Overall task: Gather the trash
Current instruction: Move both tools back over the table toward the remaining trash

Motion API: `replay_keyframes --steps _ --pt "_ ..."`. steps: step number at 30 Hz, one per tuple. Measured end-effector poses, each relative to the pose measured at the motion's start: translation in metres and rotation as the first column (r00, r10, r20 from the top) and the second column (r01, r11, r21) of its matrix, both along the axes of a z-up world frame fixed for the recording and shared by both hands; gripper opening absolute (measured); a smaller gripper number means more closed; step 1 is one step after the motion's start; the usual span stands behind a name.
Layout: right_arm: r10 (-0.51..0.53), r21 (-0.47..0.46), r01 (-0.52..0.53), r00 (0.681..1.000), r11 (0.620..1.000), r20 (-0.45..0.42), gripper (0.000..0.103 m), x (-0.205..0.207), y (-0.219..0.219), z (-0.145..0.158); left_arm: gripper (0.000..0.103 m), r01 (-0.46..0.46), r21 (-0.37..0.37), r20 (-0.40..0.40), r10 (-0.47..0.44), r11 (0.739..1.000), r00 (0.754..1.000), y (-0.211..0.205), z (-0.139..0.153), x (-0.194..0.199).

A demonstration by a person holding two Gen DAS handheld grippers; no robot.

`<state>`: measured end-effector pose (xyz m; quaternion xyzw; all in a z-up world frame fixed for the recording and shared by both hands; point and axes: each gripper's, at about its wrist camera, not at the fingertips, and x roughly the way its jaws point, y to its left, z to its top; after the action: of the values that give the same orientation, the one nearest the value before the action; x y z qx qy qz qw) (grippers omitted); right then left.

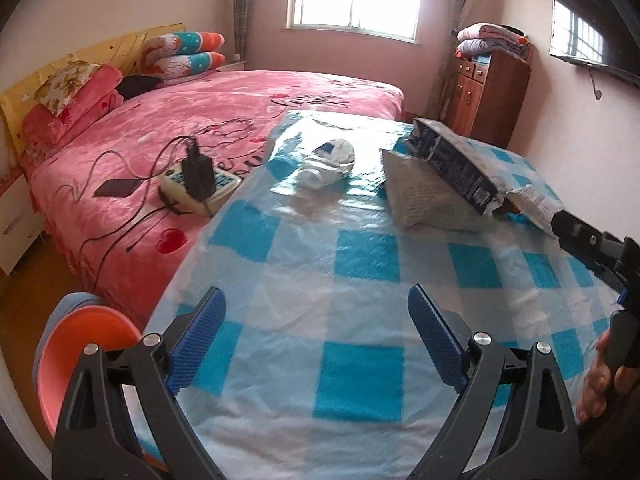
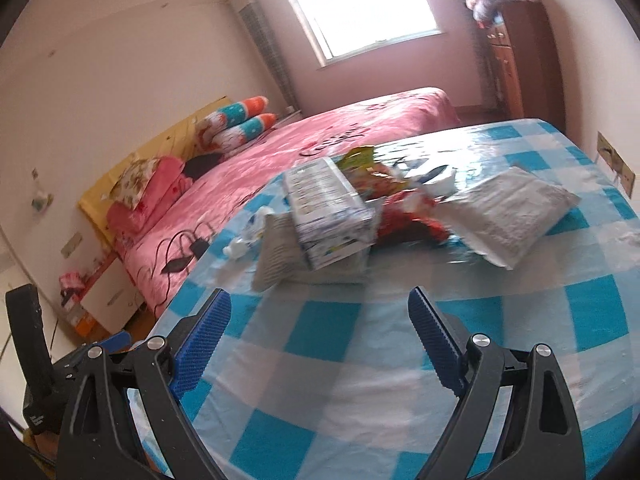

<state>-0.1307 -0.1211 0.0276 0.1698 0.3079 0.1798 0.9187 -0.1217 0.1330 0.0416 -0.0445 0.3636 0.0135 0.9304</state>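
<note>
Two sets of blue-padded jaws, both spread wide with nothing between them. Left gripper [image 1: 316, 336] hovering over the near edge of the checked tablecloth [image 1: 360, 368], angled down at bare cloth. Right gripper [image 2: 320, 338] likewise over the near edge, aimed at the trash pile toward the far edge. Probably held apart like that to be ready for a bulky first grab, just a guess though.

Further out in the right view: printed carton [image 2: 328, 216] lying tilted on top of a grey padded mailer [image 2: 276, 256], so likely the easiest first pick. Red and green snack wrappers [image 2: 400, 208] crammed right behind it, touching. Second grey mailer [image 2: 516, 216] flat toward the right edge. Crumpled white bag [image 1: 328, 162] near the far left edge in the left view, apart from the rest.

Nothing collected yet, no bin or sack visible anywhere. Beyond the left edge, pink bed [image 1: 168, 132] with a power strip [image 1: 200, 184], charger and phone [image 1: 118, 188] on it, not trash, best left alone.
</note>
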Motion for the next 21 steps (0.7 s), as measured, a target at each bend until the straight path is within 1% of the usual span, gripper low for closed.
replay_keyframes --steps 3,6,9,12,13,16,21 --pt "-0.051 0.028 0.051 0.999 0.998 -0.017 0.089 0.004 -0.021 -0.002 0.093 0.016 -0.024 0.001 -0.016 1.000 1.000 -0.006 0.004 0.016" --pt "-0.101 0.040 0.102 0.994 0.994 -0.031 0.089 0.009 -0.041 -0.003 0.093 0.016 -0.025 0.015 -0.015 1.000 1.000 -0.011 0.009 0.035" --pt "-0.148 0.059 0.151 0.988 0.987 -0.050 0.089 0.013 -0.062 -0.004 0.093 0.016 0.007 0.028 -0.017 1.000 0.999 -0.013 0.010 0.065" --pt "-0.187 0.095 0.195 0.978 0.976 -0.089 0.089 0.022 -0.087 -0.008 0.093 0.035 0.033 0.024 -0.036 0.999 0.999 -0.010 0.008 0.098" --pt "-0.203 0.103 0.213 0.974 0.972 -0.105 0.089 0.025 -0.095 -0.009 0.093 0.034 0.050 0.023 -0.035 0.998 0.999 -0.009 0.007 0.107" --pt "-0.232 0.132 0.254 0.959 0.958 -0.165 0.089 0.038 -0.117 -0.015 0.093 0.071 0.090 0.007 -0.072 0.993 0.997 -0.008 0.002 0.140" --pt "-0.245 0.135 0.283 0.938 0.950 -0.244 0.089 0.063 -0.131 -0.023 0.093 0.128 0.106 -0.025 -0.126 0.986 0.992 -0.006 -0.005 0.175"
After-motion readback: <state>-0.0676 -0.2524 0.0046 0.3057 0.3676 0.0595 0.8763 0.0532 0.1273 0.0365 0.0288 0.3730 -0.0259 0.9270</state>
